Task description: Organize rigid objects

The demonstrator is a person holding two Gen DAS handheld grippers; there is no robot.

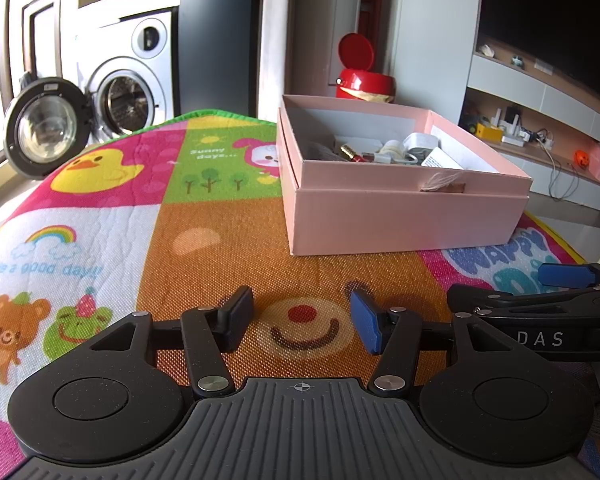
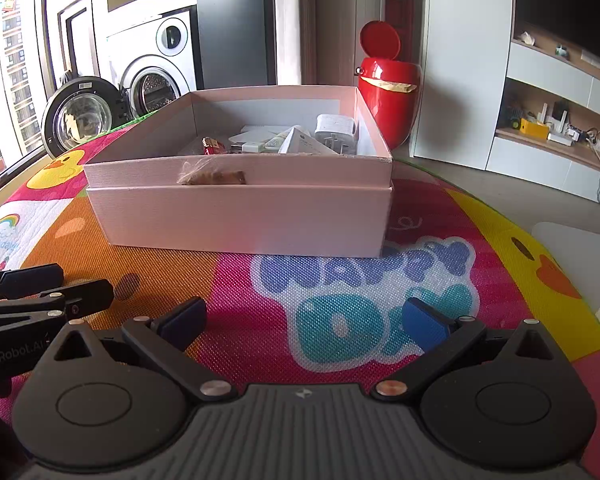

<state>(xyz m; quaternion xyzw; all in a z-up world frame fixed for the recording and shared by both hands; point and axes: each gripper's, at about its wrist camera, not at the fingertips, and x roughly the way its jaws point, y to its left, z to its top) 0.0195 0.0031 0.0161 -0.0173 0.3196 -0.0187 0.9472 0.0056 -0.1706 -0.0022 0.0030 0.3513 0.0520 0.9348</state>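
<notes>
Centrally, the pink box (image 2: 240, 216) sat open-topped on the cartoon play mat (image 2: 380, 288), long axis running left-right in the right wrist view, small items (image 2: 300, 138) piled inside toward its far right corner. Left hand-held gripper (image 1: 302, 320) hovered over the mat, jaws moderately apart, gripping nothing. Right hand-held gripper (image 2: 306, 320) was spread wider, also empty. Beyond: red bin (image 2: 388, 96), washing machine (image 2: 152, 84).
</notes>
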